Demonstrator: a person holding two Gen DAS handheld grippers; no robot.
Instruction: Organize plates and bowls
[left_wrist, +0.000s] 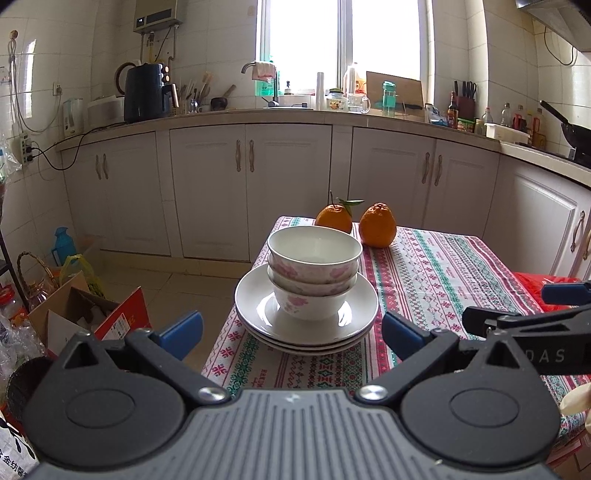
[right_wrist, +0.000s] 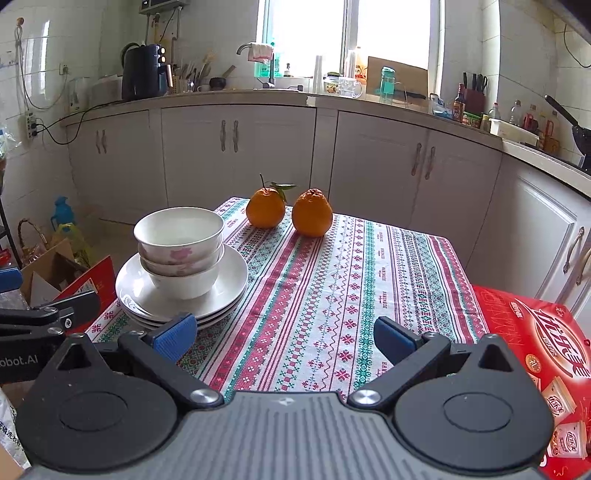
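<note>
Three white bowls with pink flowers (left_wrist: 314, 273) are nested on a stack of three white plates (left_wrist: 255, 306) at the table's left edge. The bowls (right_wrist: 180, 251) and plates (right_wrist: 229, 277) also show in the right wrist view, at the left. My left gripper (left_wrist: 291, 332) is open and empty, just in front of the plate stack. My right gripper (right_wrist: 284, 338) is open and empty, to the right of the stack above the tablecloth. Part of the right gripper (left_wrist: 517, 321) shows at the right of the left wrist view.
Two oranges (left_wrist: 377, 225) sit at the table's far edge on the patterned tablecloth (right_wrist: 351, 288). A red box (right_wrist: 535, 339) lies at the table's right. Cardboard boxes (left_wrist: 88, 314) and bags stand on the floor at the left. White cabinets (left_wrist: 251, 184) run behind.
</note>
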